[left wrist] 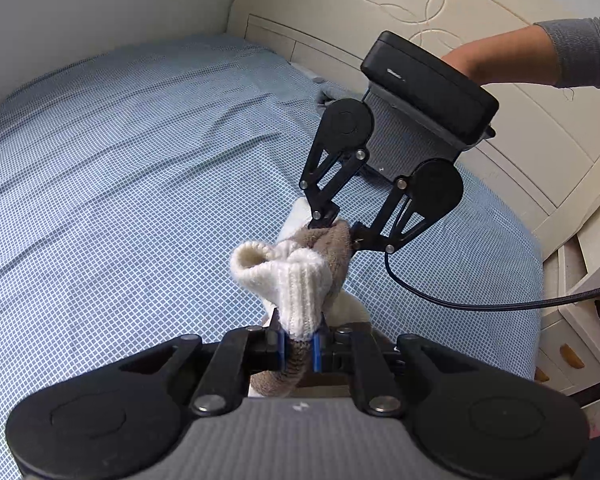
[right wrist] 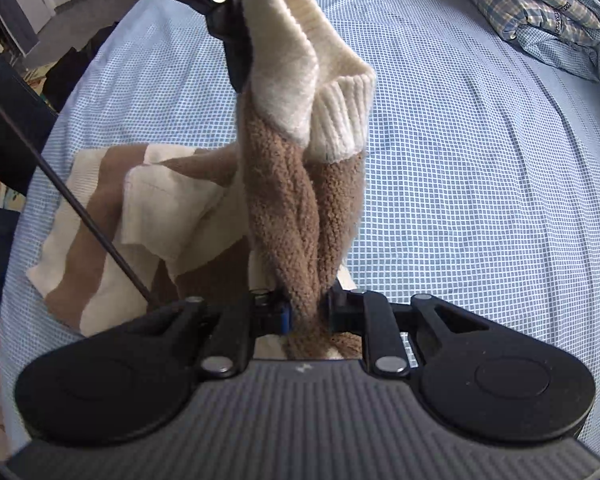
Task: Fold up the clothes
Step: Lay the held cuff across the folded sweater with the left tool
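The left gripper (left wrist: 299, 350) has its jaws squeezed tight on a fuzzy sweater (left wrist: 300, 276), pinching the sleeve just below its white ribbed cuff (left wrist: 288, 272). The right gripper (right wrist: 305, 312) has its jaws squeezed tight on the brown part of the same sleeve (right wrist: 300, 208), farther along. The sleeve is pulled up in the air between the two grippers, and it looks a little twisted, like a rope. The cuff end is open like a little mouth. In the left wrist view, the right gripper points down at the sleeve from above, and a bare arm (left wrist: 500, 60) with a gray cuff holds it. A black cable (left wrist: 480, 300) hangs from that gripper and runs off to the side. The rest of the sweater (right wrist: 112, 220) lies bunched on the bed, with wide brown and white stripes, close to the edge of the bed. The bed has a blue checked sheet (left wrist: 120, 160) with soft wrinkles in it. At the end of the bed stands a cream headboard (left wrist: 420, 8) with a leaf shape carved in it. A plaid blanket (right wrist: 540, 4) is piled up at the far corner of the bed, well apart from the sweater.
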Demonstrator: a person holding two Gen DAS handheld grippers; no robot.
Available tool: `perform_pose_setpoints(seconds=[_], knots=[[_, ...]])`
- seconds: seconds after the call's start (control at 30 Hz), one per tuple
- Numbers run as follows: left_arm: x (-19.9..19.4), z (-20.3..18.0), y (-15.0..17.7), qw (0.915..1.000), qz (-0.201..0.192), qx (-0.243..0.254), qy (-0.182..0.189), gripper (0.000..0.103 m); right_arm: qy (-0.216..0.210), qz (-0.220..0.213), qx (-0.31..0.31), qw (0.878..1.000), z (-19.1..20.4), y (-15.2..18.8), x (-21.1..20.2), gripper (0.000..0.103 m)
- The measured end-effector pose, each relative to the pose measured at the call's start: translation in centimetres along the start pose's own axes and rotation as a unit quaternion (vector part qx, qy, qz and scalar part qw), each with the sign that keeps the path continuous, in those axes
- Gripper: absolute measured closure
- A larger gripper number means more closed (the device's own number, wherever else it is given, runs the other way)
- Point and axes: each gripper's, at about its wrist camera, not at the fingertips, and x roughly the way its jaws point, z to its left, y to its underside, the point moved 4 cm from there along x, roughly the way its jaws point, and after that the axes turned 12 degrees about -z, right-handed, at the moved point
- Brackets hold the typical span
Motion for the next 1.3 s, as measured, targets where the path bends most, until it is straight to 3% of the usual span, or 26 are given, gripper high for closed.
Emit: perform_pose_setpoints(seconds=[0.4, 0.7, 0.97, 1.23, 1.3], knots=[[-1.9, -3.4, 2.7, 0.9987, 0.046, 0.018, -0.013, 0.090, 0.020, -0.029, 0.064, 0.997, 9.4, -2.9, -1.9, 0.083], [-3.3, -6.5, 5.5, 0.9969, 0.069, 0.036, 0.000, 0.090, 0.027, -0.045, 0.082, 0.995, 15.9, -4.3, -2.2, 0.083], [-2.6, -8.8, 12.0, 0.9910, 0.122, 0.053, 0.018, 0.090, 0.033, -0.060, 0.132, 0.989, 21.8, -4.2, 0.3, 0.083], [-0.3, -10.9, 18.1, 0.9855, 0.157, 0.059, 0.028, 0.090, 0.024, -0.041, 0.140, 0.989, 26.6, -3.4, 3.4, 0.083], [0.4, -12.0, 19.7, 0.9823, 0.166, 0.080, 0.031, 0.090, 0.018, -0.030, 0.132, 0.991, 27.8, -3.0, 4.0, 0.083]])
